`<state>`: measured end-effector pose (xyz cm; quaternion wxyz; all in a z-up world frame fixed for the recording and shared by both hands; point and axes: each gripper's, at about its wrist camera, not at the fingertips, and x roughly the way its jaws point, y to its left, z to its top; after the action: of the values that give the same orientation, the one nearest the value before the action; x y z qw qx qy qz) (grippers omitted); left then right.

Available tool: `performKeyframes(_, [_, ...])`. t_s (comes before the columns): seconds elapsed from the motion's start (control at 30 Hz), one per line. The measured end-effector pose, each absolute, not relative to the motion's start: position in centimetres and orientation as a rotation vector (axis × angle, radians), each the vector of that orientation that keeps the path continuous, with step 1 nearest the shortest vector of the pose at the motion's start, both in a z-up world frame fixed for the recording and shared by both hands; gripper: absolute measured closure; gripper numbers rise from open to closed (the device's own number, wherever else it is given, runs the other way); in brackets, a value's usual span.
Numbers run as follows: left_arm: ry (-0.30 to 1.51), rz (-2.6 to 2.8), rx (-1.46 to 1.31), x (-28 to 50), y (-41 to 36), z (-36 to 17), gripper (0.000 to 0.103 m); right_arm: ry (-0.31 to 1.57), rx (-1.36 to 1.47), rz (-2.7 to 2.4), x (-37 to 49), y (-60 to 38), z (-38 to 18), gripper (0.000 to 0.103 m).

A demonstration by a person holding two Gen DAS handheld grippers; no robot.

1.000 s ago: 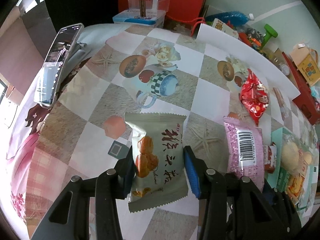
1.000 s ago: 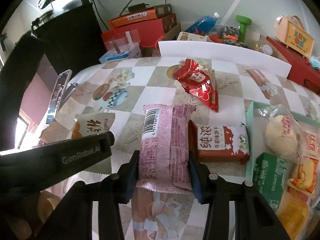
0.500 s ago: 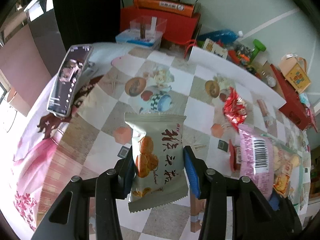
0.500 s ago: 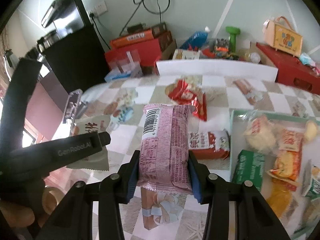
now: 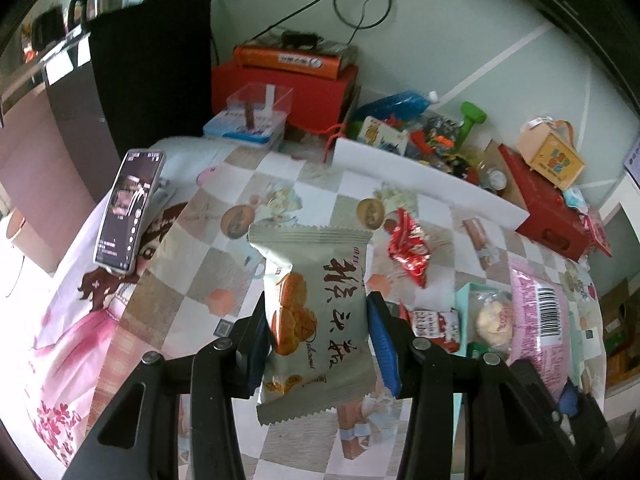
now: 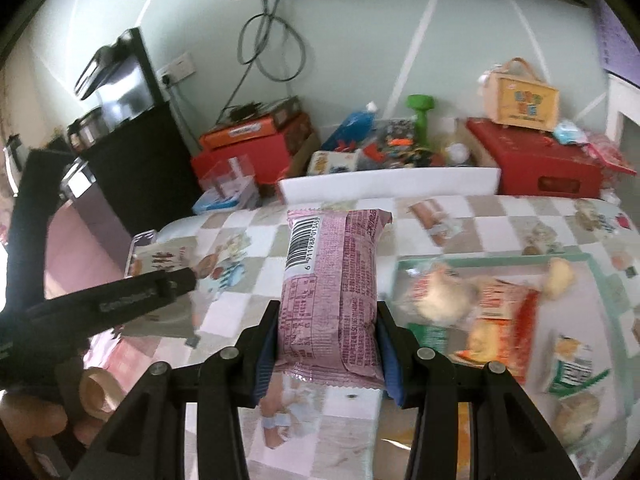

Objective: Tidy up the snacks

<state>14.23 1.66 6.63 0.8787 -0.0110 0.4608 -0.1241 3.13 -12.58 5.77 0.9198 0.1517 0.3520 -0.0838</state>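
The left gripper (image 5: pixel 316 344) grasps a grey-green plastic snack packet printed with orange biscuits and dark Chinese characters (image 5: pixel 316 312); the packet stands upright between the two blue-padded jaws, which press its left and right sides about halfway up, its crimped top edge rising above them and its serrated bottom edge hanging below; it is lifted clear of the table covered in a checked, picture-printed cloth (image 5: pixel 224 264).

The right gripper (image 6: pixel 326 354) is clenched on a pink plastic-wrapped snack bar with a white barcode label (image 6: pixel 332 292); the jaws squeeze its lower part from either side, and most of the bar points forward beyond them, held above the table (image 6: pixel 500 220); in the left wrist view this bar (image 5: pixel 540 320) hangs over the pale green tray of wrapped snacks (image 5: pixel 463 300) near the table's right edge.

A crumpled red foil snack packet (image 5: pixel 408 252) lies on the cloth toward the far edge; a red and white snack pack (image 5: pixel 434 322) lies just beside the tray; a smartphone with a lit screen (image 5: pixel 128 212) stands tilted near the left edge.
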Motion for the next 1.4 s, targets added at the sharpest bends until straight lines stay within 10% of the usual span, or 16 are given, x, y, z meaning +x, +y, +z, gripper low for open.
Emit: performKeyframes(1.4, [0.911,-0.746,0.325,2.8,-18.5,5.4,0.056,0.661,0.586,-0.617,-7.1,-31.5,5.8,0.055])
